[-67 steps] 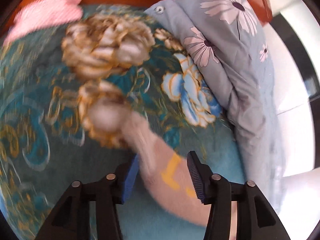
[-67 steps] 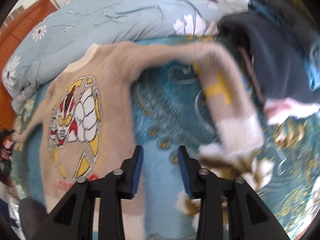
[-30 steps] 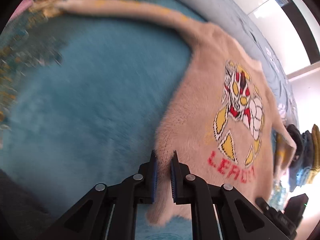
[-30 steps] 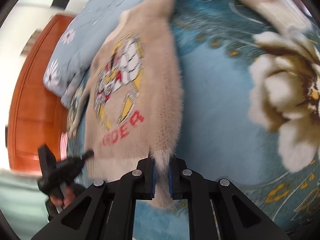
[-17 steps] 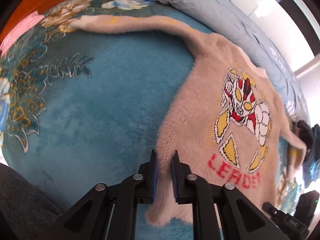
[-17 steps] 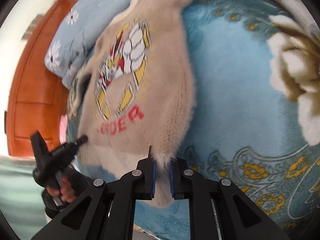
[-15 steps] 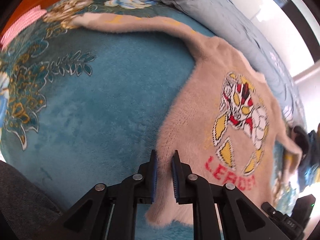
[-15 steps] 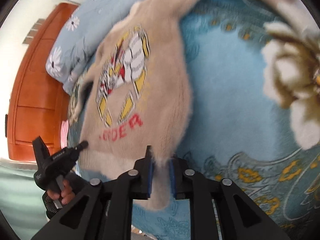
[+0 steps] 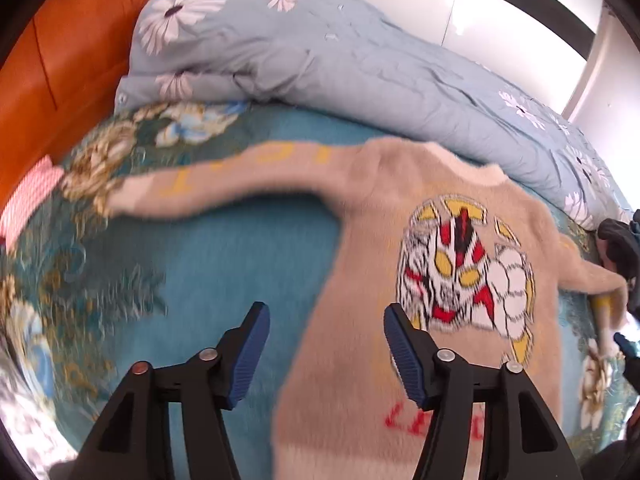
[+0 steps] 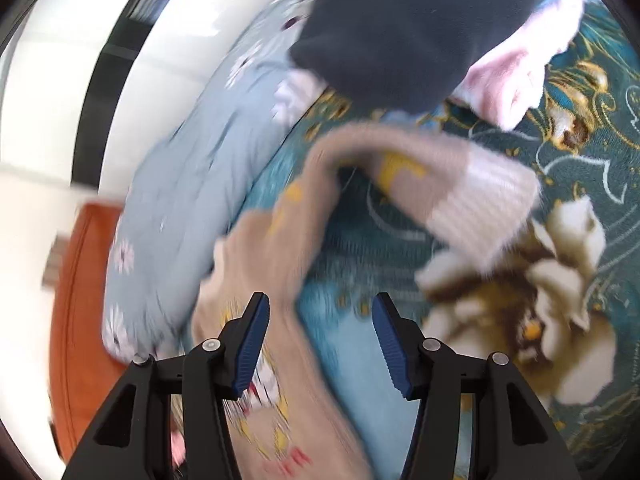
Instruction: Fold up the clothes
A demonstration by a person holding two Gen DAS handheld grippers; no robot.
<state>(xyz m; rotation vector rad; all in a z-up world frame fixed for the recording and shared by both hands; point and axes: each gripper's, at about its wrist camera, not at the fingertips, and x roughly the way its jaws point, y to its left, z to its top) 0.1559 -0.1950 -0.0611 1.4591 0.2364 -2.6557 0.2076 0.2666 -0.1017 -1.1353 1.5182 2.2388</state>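
While both my grippers hang with jaws apart and empty, the sweater (image 9: pixel 432 304) lies face up on the blanket (image 9: pixel 224 264), spread flat. My left gripper (image 9: pixel 324 344) hovers over the sweater's side edge, near the hem; my right gripper (image 10: pixel 318 340) hovers over the sweater's other side, aimed toward the bent sleeve (image 10: pixel 420 184) with its pale cuff (image 10: pixel 484 204). Beyond the sweater's collar runs the quilt (image 9: pixel 360 64), and past the bent sleeve sits a dark garment pile (image 10: pixel 400 28).

I judge the spreading step done and the folding proper about to start: the next move calls for taking a sleeve, likely the straight sleeve (image 9: pixel 224 188) on my left and the crooked one on my right, and laying each across the chest.

Half a second ago both grippers were clamped on the hem corners, tugging the sweater straight; now they have let go, opened wide and swung up toward the sleeves.
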